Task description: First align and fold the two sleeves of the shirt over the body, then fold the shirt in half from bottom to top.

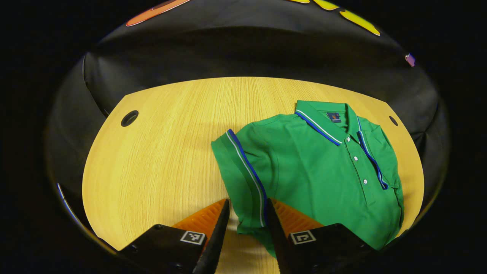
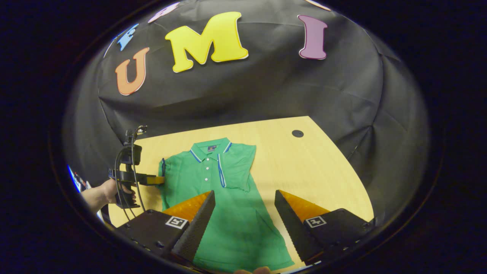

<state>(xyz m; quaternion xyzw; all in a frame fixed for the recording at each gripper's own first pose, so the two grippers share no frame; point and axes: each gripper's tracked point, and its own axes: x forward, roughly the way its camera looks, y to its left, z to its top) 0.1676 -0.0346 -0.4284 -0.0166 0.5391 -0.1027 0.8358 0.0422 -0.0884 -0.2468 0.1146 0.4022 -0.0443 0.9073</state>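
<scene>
The wooden bench (image 2: 304,167) is seen carrying a green polo shirt (image 2: 228,198), laid flat with its collar (image 2: 210,149) toward twelve o'clock in the right gripper view and its hem toward six. One sleeve (image 2: 243,167), at about three o'clock of the collar there, appears already folded over the body, so that part is judged done. The other sleeve (image 1: 243,175), striped at its cuff, is seen in the left gripper view lying between the fingers of the left gripper (image 1: 247,217), which are close about it; whether both actually press on the cloth cannot be told. The right gripper (image 2: 243,213) is held above the lower body with its fingers spread apart, holding nothing. The second sleeve fold and the bottom-to-top fold are judged still to be done.
</scene>
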